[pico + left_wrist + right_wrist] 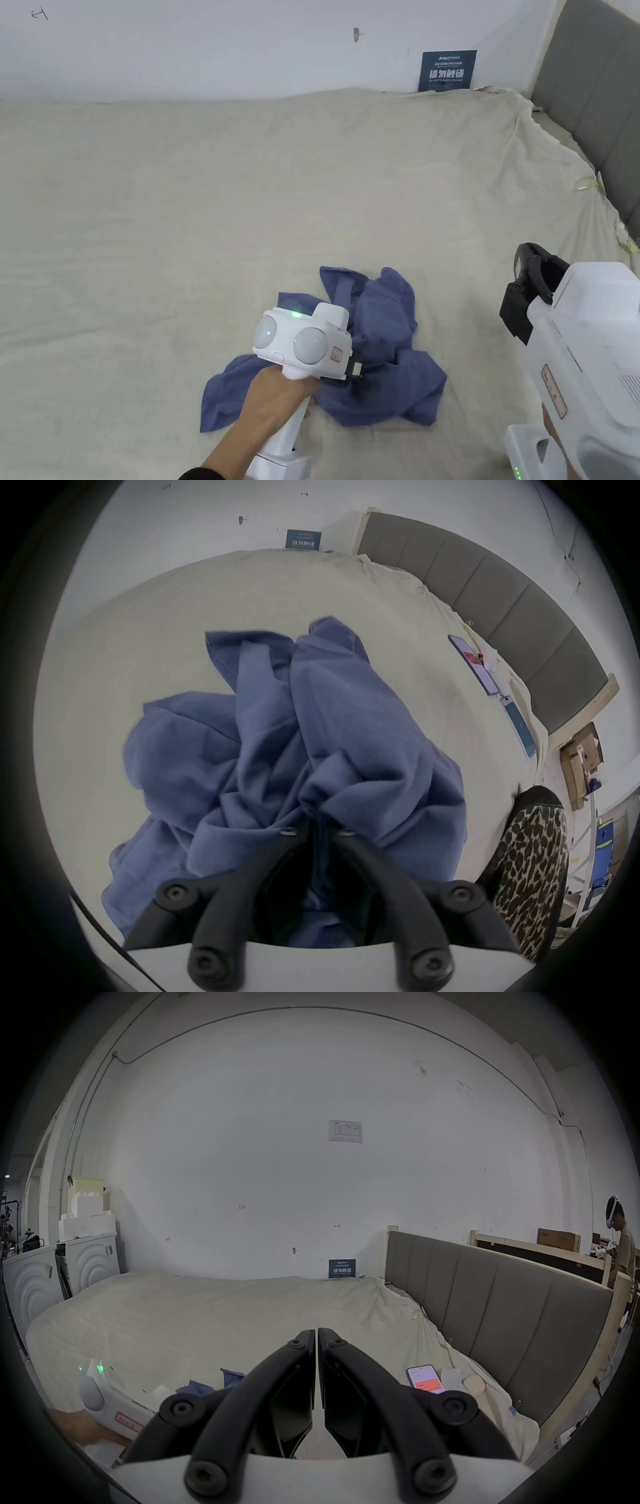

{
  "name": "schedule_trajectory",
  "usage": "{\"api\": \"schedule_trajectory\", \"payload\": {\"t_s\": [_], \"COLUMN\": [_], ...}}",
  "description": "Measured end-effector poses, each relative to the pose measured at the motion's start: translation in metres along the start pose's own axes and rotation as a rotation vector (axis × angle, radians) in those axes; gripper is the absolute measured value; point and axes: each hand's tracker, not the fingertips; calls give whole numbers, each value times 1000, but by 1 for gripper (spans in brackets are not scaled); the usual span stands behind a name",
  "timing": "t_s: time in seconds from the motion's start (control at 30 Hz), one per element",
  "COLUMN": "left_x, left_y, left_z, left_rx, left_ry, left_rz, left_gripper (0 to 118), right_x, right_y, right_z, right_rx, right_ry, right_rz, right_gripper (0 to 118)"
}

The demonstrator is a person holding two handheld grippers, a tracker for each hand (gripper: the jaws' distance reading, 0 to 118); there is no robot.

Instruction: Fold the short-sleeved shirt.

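A blue short-sleeved shirt (pixel 387 350) lies crumpled in a heap on the beige bed sheet (pixel 250 206), near its front edge. My left gripper (pixel 356 370) is down in the middle of the heap; in the left gripper view its jaws pinch a bunched fold of the shirt (pixel 346 722) between them at the left gripper's tips (pixel 317 821). My right gripper (pixel 531 294) hovers to the right of the shirt, above the sheet. In the right gripper view the right gripper (pixel 317 1333) has its jaws together with nothing between them, and a bit of shirt (pixel 232 1374) shows low left.
A grey padded headboard (pixel 594 87) runs along the bed's right side. Phones (pixel 474 663) and small white items (pixel 453 1378) lie on the sheet by the headboard. A blue sign (pixel 447 70) leans on the far wall. A person (pixel 623 1241) stands far right.
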Motion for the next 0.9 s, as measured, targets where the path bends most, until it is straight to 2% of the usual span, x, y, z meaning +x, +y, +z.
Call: {"api": "schedule_trajectory", "payload": {"t_s": [0.03,0.07,0.1,0.17,0.2,0.47,0.63,0.7,0.77,0.87,0.9], "left_x": [0,1,-1,-4,-4,-22,-36,-40,-44,-48,-49], "left_y": [2,2,2,4,5,5,-10,-18,-27,-40,-43], "left_z": [6,16,27,53,69,172,208,216,220,225,226], "left_rx": [26,63,112,228,290,650,830,887,942,1002,1000], "left_ry": [17,42,41,48,68,279,440,509,556,605,604], "left_rz": [14,38,57,80,95,127,125,104,76,31,28], "left_gripper": [33,50,74,101,107,107,106,102,89,56,39], "right_x": [-1,-3,-4,-6,-7,-13,-13,-13,-15,-16,-17], "right_y": [1,1,3,5,7,20,25,26,27,28,28], "right_z": [0,1,1,2,2,7,7,7,7,8,7], "right_rx": [1,2,5,10,14,54,79,86,91,95,97], "right_ry": [1,3,7,12,15,29,32,34,35,37,37], "right_rz": [2,3,2,-1,1,4,9,10,11,10,10], "right_gripper": [2,2,2,2,2,2,2,2,2,2,2]}}
